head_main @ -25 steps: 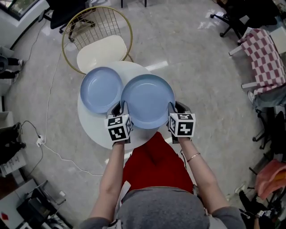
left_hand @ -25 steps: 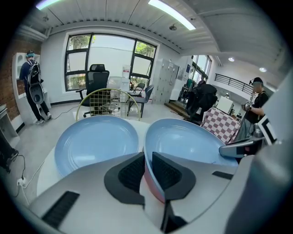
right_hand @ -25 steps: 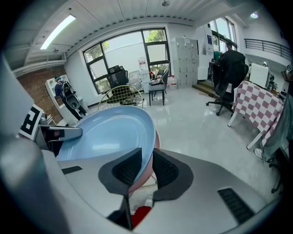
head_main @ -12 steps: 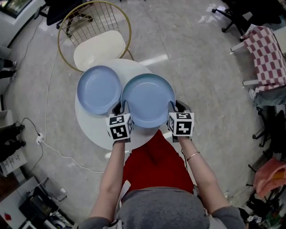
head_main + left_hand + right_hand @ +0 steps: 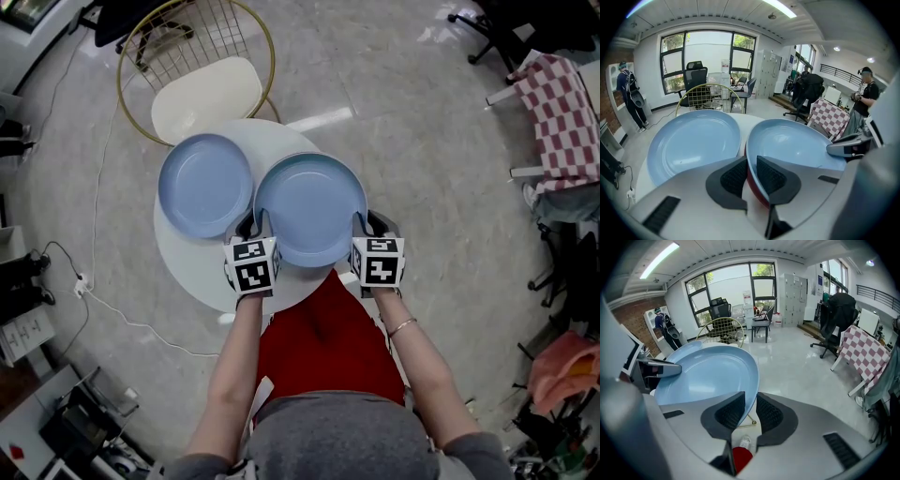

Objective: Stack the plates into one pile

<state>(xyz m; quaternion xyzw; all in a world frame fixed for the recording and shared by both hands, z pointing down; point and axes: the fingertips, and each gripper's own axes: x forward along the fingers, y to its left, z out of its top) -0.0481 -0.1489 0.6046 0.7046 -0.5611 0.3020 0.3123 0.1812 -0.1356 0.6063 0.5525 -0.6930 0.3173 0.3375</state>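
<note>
- Left gripper point(image 5: 751, 160): near-left rim of the right-hand plate point(image 5: 310, 208) sits between its pads. Jaws have just been opening. Inner pad lies against the plate's inner face, and a thin gap shows at the outer pad, so the jaws are loosened and not pinching.
- Right gripper point(image 5: 750, 398): clamped on the near-right rim of the same plate. The rim fills the space between the two ribbed pads at their tips.
- Both grippers point downward and away from the person. Marker cubes face up in the head view, left cube point(image 5: 251, 265) and right cube point(image 5: 378, 261).
- Right-hand plate: pale blue and shallow, right side up, over the near-right part of the round white table point(image 5: 199, 270). Its near edge reaches past the table's edge, above the person's red garment point(image 5: 323, 333).
- Left-hand plate point(image 5: 204, 185): same blue, flat on the table's left half, no gripper on it. The right-hand plate's left rim just meets or slightly overlaps its right edge. Which of the two, I cannot tell.
- The plates lie side by side, not piled.
- Beyond the table: wire-backed chair with a cream seat point(image 5: 204, 94), pushed close to the far side.
- Floor: grey and glossy, with a white cable point(image 5: 141, 328) trailing at the left.
- Far right: red-and-white checked cloth point(image 5: 562, 112).
</note>
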